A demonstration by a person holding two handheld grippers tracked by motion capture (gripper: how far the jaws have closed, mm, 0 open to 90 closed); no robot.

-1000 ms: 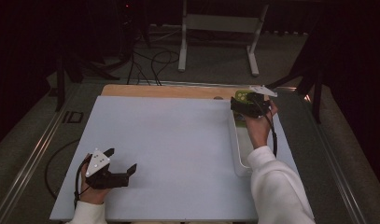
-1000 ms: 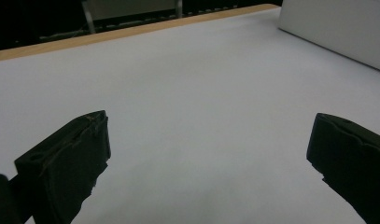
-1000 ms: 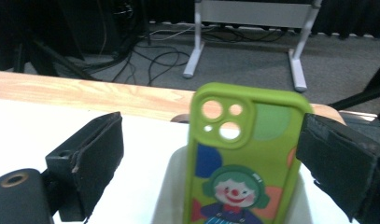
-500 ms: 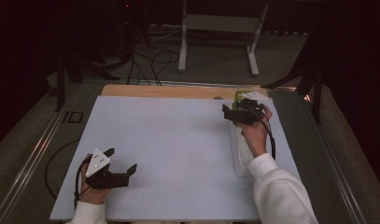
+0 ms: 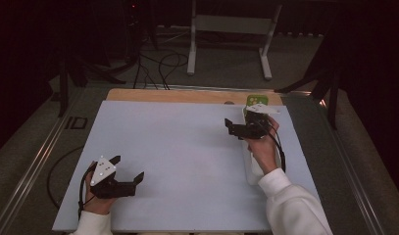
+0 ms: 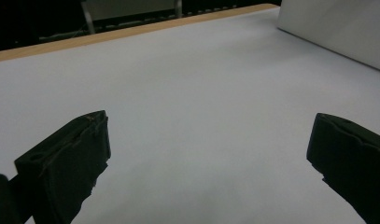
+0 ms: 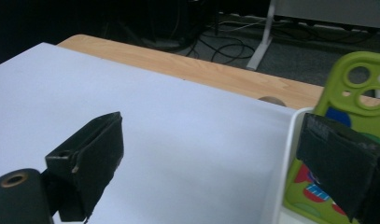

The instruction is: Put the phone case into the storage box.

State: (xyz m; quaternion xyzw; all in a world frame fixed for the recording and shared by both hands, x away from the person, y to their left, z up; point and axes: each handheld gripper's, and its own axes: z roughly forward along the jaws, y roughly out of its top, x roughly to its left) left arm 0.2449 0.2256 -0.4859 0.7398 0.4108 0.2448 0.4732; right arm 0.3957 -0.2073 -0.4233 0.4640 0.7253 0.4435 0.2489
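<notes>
The white surface [image 5: 187, 161] is bare in the middle. A white tray [image 5: 250, 164] lies along its right edge, holding a green phone case [image 7: 351, 112] at the far end. The right gripper [image 5: 238, 129] hovers beside it, fingers spread (probably lining up a grasp); the left gripper [image 5: 126, 169] waits near, open.

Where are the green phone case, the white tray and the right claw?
Phone case [image 7: 353, 100], right gripper view, its green back.
Tray [image 7: 285, 163], right gripper view, its near rim.
Right claw [image 5: 235, 128], high view, between its tips.
</notes>
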